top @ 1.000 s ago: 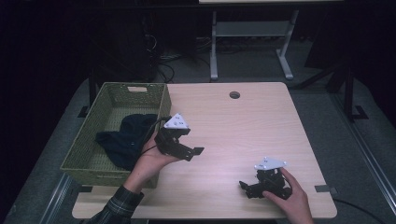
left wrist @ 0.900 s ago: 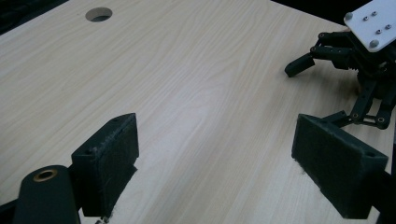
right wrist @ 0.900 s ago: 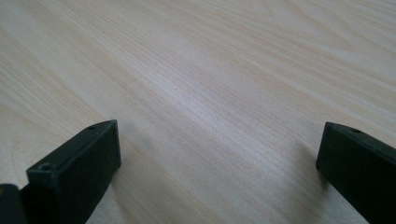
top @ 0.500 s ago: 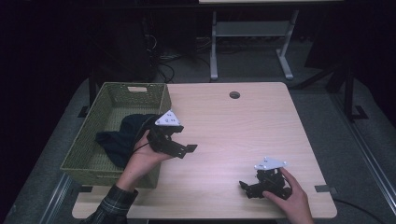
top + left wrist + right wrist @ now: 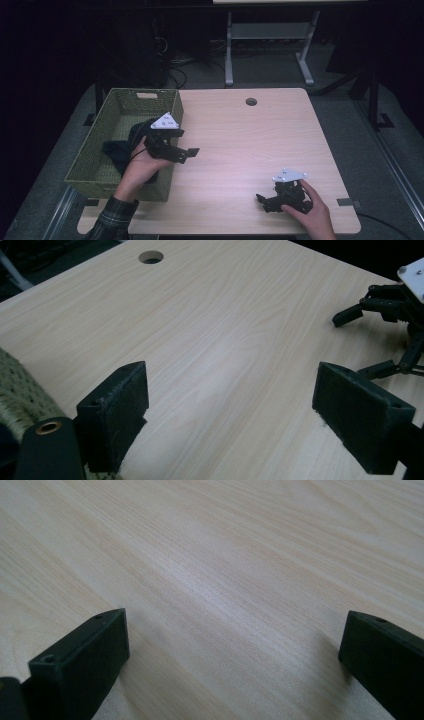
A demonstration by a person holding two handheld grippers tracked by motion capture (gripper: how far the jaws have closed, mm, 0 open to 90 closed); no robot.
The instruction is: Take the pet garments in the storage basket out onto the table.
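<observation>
Both grippers are wide open and empty, but my left gripper (image 5: 192, 151) sits right at the basket's (image 5: 90, 165) table-side rim by the dark cloth (image 5: 120, 150), far closer than my right gripper (image 5: 261, 199) at the table's near edge.

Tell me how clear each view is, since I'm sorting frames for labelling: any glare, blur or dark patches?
High view: room beyond the pale wooden table is nearly black; the dark cloth in the green woven basket lacks detail. Left gripper view: soft glare mid-table, near left gripper jaws slightly blurred. Right gripper view: sheen across the wood grain, right gripper jaws dark, edges soft.
</observation>
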